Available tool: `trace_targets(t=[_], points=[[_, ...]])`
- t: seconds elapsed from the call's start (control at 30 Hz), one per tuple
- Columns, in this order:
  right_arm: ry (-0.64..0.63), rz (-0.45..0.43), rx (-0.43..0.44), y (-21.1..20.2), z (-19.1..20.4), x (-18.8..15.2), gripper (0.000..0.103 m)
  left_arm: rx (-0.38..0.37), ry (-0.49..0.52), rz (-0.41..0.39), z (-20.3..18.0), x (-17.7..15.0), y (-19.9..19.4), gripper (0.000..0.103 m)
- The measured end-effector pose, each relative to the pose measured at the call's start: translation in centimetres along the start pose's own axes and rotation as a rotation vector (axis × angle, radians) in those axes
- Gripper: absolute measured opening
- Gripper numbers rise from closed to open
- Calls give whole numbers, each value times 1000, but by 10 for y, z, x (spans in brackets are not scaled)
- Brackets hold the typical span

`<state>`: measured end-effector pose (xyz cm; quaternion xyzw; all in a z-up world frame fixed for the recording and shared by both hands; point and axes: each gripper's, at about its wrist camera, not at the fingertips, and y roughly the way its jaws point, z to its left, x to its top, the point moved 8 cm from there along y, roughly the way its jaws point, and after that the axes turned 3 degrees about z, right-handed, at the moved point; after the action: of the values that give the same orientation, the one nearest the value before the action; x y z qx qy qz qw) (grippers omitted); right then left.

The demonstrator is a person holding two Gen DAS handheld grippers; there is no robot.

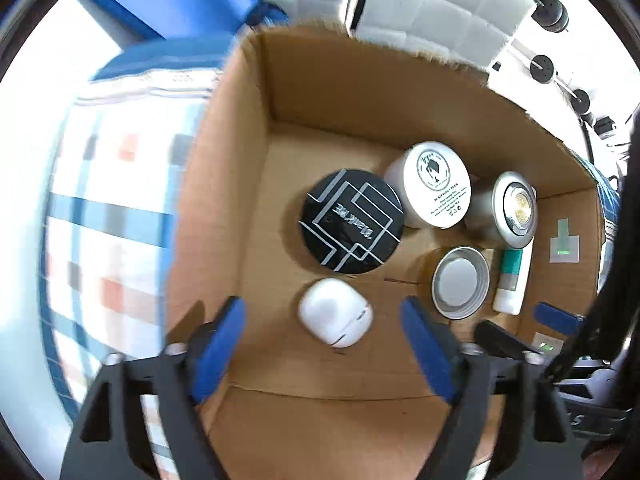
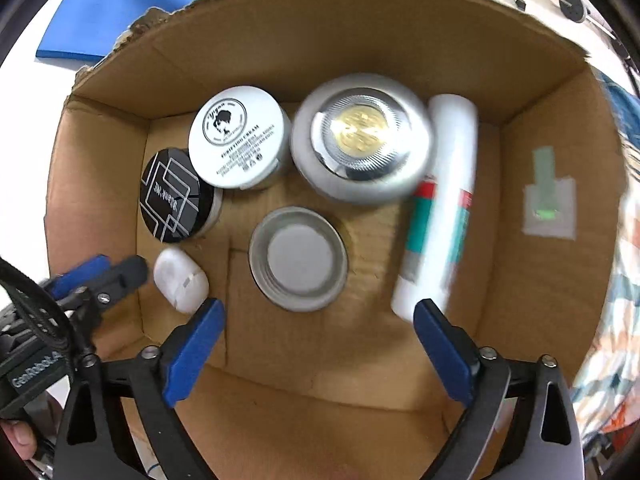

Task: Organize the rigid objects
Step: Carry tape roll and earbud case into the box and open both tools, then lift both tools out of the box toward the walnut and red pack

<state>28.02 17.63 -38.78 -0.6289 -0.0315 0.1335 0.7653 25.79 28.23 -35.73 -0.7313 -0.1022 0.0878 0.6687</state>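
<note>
**Both grippers hover open above the cardboard box**

The cardboard box (image 2: pixel 520 92) holds six objects. The black jar (image 1: pixel 351 221) stands near the left wall, touching the white cream jar (image 1: pixel 436 184). Beside that one stands the silver jar with a gold centre (image 2: pixel 362 138). The grey metal lid (image 2: pixel 298 258) lies in the middle of the floor, and the white tube (image 2: pixel 444 200) lies on its side near the right wall. The small white case (image 1: pixel 335 312) rests in front of the black jar.

The left gripper (image 1: pixel 323 354) has its jaws wide apart and holds nothing; the white case lies between and just beyond its fingertips. The right gripper (image 2: pixel 318 350) is also spread wide and empty, above the lid and the tube.
</note>
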Motion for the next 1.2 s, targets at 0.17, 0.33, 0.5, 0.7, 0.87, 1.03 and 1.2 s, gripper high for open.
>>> trace_targets(t=[0.17, 0.33, 0.5, 0.7, 0.87, 1.03, 1.2], points=[[12, -42, -45, -19, -10, -19, 103, 10, 12, -69, 2, -15, -24, 101], [12, -79, -41, -39, -3, -38, 103, 30, 32, -152, 10, -22, -50, 101], [10, -145, -46, -67, 4, -60, 103, 39, 49, -221, 13, -44, -84, 101], [6, -204, -42, -102, 8, -95, 103, 30, 75, -283, 14, -71, -126, 101], [10, -255, -76, -134, 9, -124, 103, 18, 94, -324, 9, -89, -150, 101], [24, -296, -58, -160, 7, -147, 103, -8, 107, -350, 1, -103, -173, 101], [34, -327, -36, -181, 5, -164, 103, -12, 132, -367, -9, -113, -191, 101]])
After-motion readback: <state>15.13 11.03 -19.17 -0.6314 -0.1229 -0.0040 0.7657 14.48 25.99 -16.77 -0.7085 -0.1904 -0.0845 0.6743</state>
